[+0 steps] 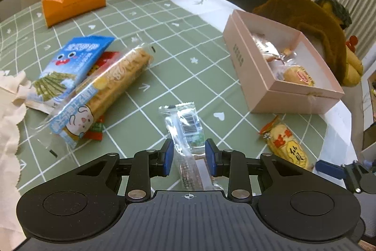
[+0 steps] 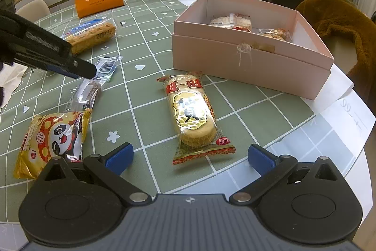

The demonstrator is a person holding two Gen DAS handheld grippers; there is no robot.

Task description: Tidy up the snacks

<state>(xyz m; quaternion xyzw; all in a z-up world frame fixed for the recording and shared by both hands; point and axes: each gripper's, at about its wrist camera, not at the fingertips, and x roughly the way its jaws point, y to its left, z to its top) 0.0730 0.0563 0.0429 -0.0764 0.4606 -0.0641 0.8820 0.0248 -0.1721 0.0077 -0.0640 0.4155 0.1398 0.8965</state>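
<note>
So the pink box (image 2: 249,62) sits at about 1 o'clock on the desk (image 1: 178,44) and already has a few wrapped snacks inside, so that's clearly where everything is headed. The left tool (image 1: 189,154) is narrow, its blue pads on either side of the clear-wrapped snack bar (image 1: 185,133) that lies flat on the green checked cloth. There's a visible gap on both sides, so I'd say it isn't pinching the bar right now, just straddling it lengthwise, which makes sense since a thin crinkly wrapper is easiest to take across its short side.

The right tool (image 2: 190,157) is spread wide and empty, hanging just over the near end of the rice cracker pack (image 2: 195,119) at 12 o'clock, lined up with its long axis, probably the next thing to go in the box. A panda snack bag (image 2: 50,140) waits at 10 o'clock, and the long biscuit pack (image 1: 110,88) plus the blue seaweed bag (image 1: 70,67) are piled together further out, untouched.
</note>
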